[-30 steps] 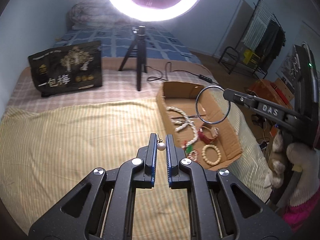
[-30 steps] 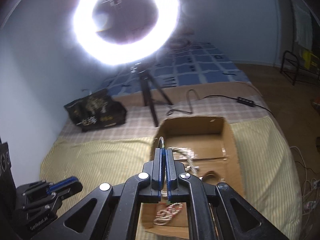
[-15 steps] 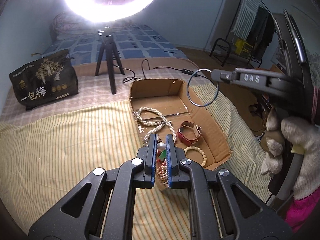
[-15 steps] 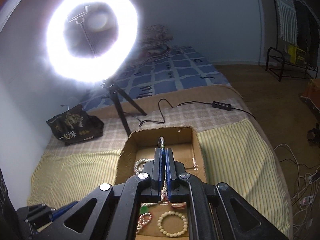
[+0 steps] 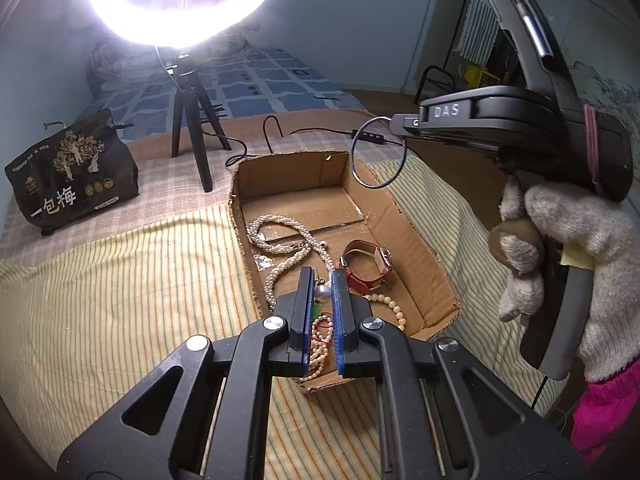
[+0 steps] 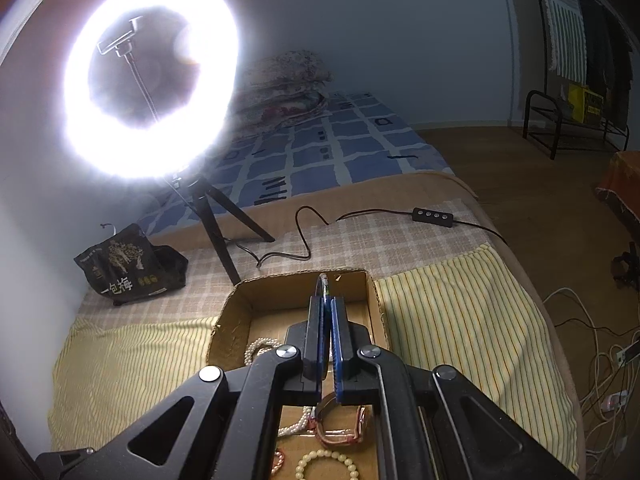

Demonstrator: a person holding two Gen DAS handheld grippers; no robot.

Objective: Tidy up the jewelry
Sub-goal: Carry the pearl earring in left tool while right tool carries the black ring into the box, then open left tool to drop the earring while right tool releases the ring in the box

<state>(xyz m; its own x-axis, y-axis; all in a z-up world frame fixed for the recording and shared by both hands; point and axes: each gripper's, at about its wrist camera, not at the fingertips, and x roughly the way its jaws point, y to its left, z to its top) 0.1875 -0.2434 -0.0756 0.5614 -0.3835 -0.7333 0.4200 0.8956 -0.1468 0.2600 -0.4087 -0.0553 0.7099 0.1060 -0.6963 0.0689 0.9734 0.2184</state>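
An open cardboard box [image 5: 240, 184] [image 6: 224, 320] lies on the striped bedspread. In it are a pearl necklace [image 5: 280, 236] [image 6: 260, 350], a red-strapped watch [image 5: 366, 270] [image 6: 340, 428], a cream bead bracelet [image 5: 394, 306] [image 6: 328, 462] and a small red-and-pearl piece [image 5: 320, 340]. My left gripper [image 5: 322, 276] is shut on a small silver pearl earring [image 5: 322, 291] above the box's near end. My right gripper [image 5: 400, 124] [image 6: 326, 302], held by a gloved hand [image 5: 560, 240], is shut on a thin metal hoop [image 5: 379, 152] [image 6: 323, 282] above the box's far right corner.
A bright ring light on a black tripod [image 5: 192, 120] [image 6: 216, 232] stands behind the box, its cable and controller [image 6: 434, 216] trailing across the bed. A black printed bag [image 5: 72, 172] [image 6: 128, 268] sits at the far left. The bed edge drops to a floor with cables [image 6: 600, 360] on the right.
Both grippers have travelled toward the box, each keeping its grip. The earring now hangs over the box's near end, and the hoop has moved over the box's far right corner.
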